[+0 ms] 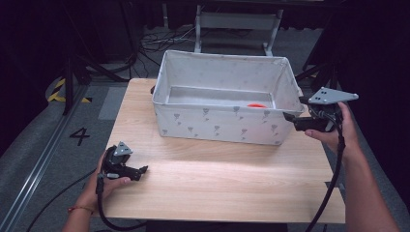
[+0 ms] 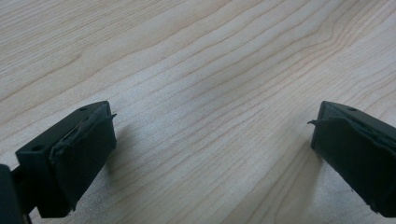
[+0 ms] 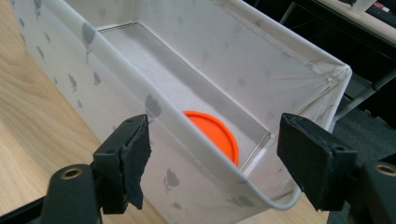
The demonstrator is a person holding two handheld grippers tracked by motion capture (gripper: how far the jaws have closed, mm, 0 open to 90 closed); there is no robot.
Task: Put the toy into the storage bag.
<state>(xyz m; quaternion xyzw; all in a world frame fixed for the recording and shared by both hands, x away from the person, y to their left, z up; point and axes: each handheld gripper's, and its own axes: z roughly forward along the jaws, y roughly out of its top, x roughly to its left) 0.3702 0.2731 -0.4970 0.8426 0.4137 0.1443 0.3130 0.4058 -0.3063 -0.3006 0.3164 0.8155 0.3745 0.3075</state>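
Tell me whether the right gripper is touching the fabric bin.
Apart. In the right gripper view the open right gripper straddles the fabric bin's near corner, with gaps between both pads and its rim.

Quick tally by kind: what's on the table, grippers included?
White fabric storage bin with grey print: 1
Flat round orange disc, lying inside the bin: 1
Black two-jaw grippers, left gripper and right gripper, both open: 2
Total: 4

Bright table, dark surroundings

The table (image 1: 217, 179) is lit from above, with a pale glare band at 6 o'clock; the room is left black. Soft shadows are cast under the left gripper (image 2: 212, 140). Near jaws are slightly blurred.
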